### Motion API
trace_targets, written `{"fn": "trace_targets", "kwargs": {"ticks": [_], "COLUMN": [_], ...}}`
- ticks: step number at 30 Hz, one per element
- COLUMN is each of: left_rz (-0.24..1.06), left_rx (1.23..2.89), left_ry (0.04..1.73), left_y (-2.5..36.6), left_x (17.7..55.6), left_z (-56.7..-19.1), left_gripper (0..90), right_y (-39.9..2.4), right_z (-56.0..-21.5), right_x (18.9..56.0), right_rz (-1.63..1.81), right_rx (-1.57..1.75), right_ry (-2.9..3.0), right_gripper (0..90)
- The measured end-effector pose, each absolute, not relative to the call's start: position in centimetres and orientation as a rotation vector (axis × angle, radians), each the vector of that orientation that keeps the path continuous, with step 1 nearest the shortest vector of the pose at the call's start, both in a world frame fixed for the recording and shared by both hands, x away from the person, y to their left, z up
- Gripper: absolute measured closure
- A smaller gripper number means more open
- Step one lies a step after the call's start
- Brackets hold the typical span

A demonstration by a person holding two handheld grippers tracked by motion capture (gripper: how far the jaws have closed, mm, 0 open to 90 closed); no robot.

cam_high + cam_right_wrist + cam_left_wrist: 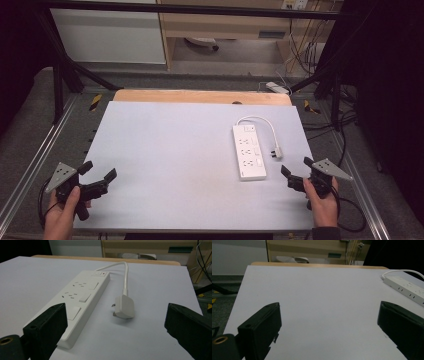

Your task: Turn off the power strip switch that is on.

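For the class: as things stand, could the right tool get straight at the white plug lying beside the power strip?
Probably yes. The right tool stands open, empty, near the table's right edge. The plug lies just ahead of it on bare table beside the power strip, pins toward the strip, with nothing between.

A white power strip [249, 152] lies flat on the pale table top [170, 165], toward its right side, its long axis running from near to far. It carries three socket groups, each with a rocker switch beside it, and a further switch at the far end. Its white cable [262, 121] leaves that far end, loops round to the right and ends in a white plug [276, 151] lying on the table just beside the strip, apart from it.
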State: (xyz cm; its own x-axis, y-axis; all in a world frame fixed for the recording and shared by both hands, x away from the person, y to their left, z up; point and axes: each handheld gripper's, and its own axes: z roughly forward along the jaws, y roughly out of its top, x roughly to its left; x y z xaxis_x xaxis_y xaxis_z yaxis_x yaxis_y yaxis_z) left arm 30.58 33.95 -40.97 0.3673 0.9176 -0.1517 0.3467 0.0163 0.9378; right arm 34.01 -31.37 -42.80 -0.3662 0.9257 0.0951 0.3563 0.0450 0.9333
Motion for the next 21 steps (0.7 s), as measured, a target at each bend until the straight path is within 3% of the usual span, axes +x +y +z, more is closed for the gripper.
{"fn": "trace_targets", "kwargs": {"ticks": [21], "left_rz": [0.655], "left_rx": [1.57], "left_ry": [1.165], "left_y": [33.7], "left_x": [30.6], "left_z": [-41.1], "left_gripper": [5.2], "right_y": [-30.7], "right_z": [-41.2], "right_x": [33.7], "right_rz": [1.356], "right_rx": [1.24], "right_ry": [1.761], "right_gripper": [4.4]}}
